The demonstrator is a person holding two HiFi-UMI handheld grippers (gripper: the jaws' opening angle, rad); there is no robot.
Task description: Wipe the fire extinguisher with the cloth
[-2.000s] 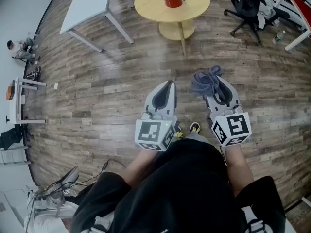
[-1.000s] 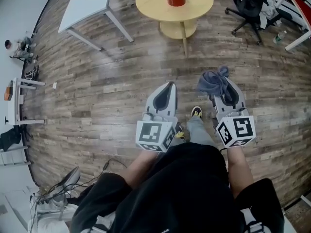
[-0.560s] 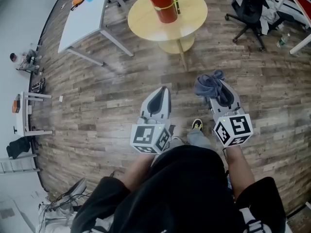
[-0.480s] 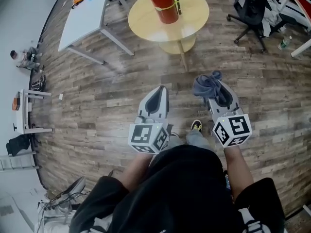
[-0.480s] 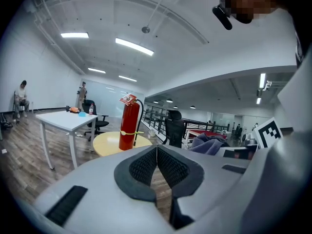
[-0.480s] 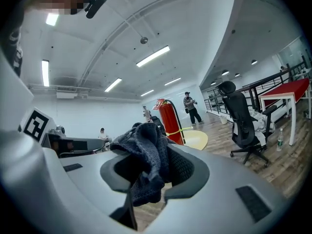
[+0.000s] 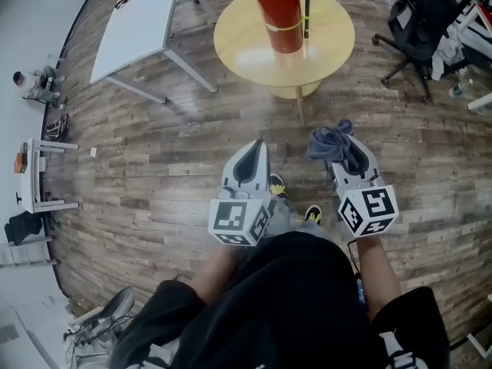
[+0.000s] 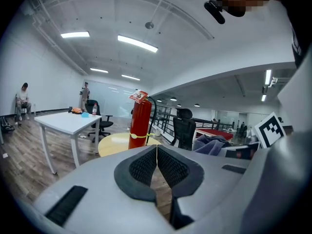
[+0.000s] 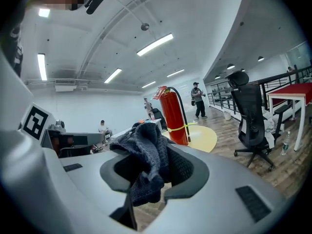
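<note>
A red fire extinguisher (image 7: 281, 10) with a black hose stands upright on a round yellow table (image 7: 323, 48) ahead of me; it also shows as the red extinguisher (image 8: 139, 125) and the extinguisher (image 9: 173, 115) in the two gripper views. My right gripper (image 7: 338, 148) is shut on a dark blue-grey cloth (image 7: 331, 142), which bunches over the jaws as the cloth (image 9: 144, 157). My left gripper (image 7: 250, 154) is shut with nothing in it, its pads (image 8: 146, 165) meeting. Both grippers hang well short of the table, over the wooden floor.
A white table (image 7: 134, 21) stands at the left of the round one. A black office chair (image 7: 427, 21) with clothes on it is at the right. My feet (image 7: 310, 214) show on the plank floor between the grippers. People (image 9: 196, 99) stand far off.
I have walked closer to the round table; the extinguisher now shows larger and nearer in the head view. Both grippers keep their hold and pose.
</note>
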